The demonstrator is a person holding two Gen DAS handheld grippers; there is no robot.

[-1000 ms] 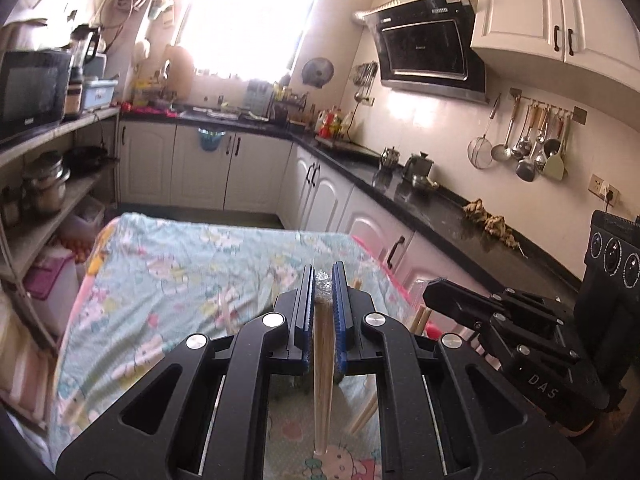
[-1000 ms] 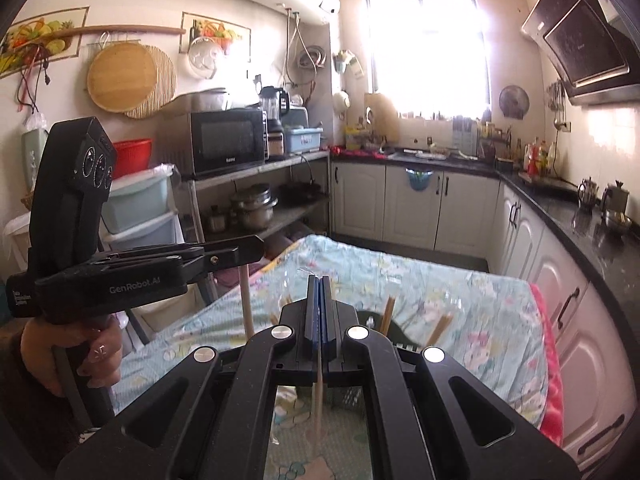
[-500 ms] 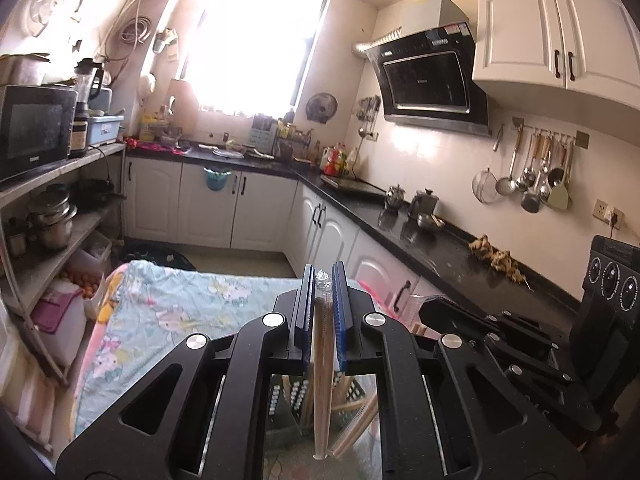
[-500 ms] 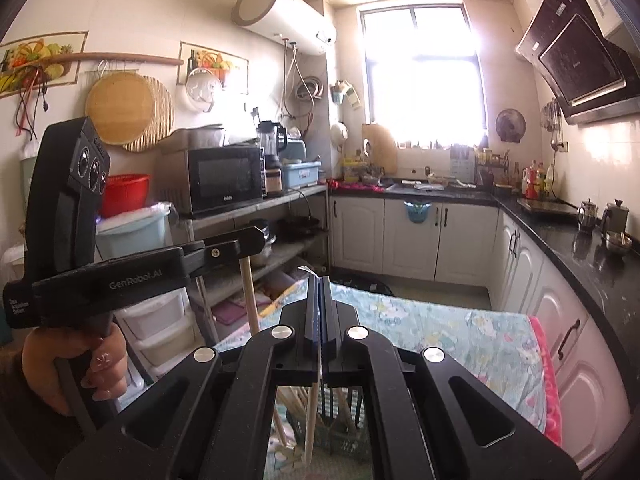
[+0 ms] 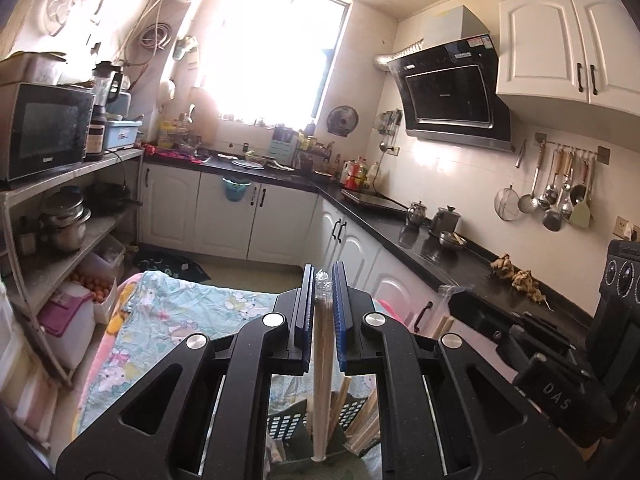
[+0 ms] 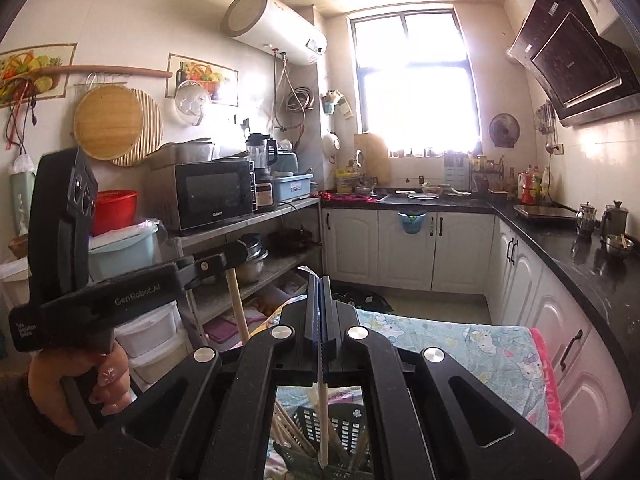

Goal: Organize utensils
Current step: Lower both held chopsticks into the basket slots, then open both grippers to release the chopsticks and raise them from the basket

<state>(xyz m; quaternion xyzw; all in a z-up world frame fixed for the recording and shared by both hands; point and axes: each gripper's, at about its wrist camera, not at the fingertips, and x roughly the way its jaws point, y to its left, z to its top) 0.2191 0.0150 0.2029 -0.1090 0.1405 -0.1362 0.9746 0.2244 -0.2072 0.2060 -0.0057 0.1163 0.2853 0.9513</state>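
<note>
My left gripper [image 5: 322, 276] is shut on a clear-wrapped pair of wooden chopsticks [image 5: 322, 360] that hangs straight down over a black perforated basket [image 5: 286, 424] holding several more chopsticks. My right gripper [image 6: 321, 280] is shut on a thin wrapped chopstick [image 6: 322, 420], whose lower end reaches the basket [image 6: 344, 424]. In the right wrist view the left gripper [image 6: 236, 254] sits to the left with its chopsticks [image 6: 240, 312] dangling, a hand [image 6: 80, 380] on its grip. In the left wrist view the right gripper [image 5: 460, 300] is at the right, level with mine.
The basket stands on a table under a cartoon-print cloth [image 5: 180, 320]. A metal rack with a microwave [image 6: 216, 196] and pots runs along the left. White cabinets and a black counter [image 5: 460, 268] line the right, with ladles hanging on the wall [image 5: 556, 196].
Both grippers have risen with their chopsticks and tilted up. The table has dropped low in both views and the basket now shows beneath the fingers.
</note>
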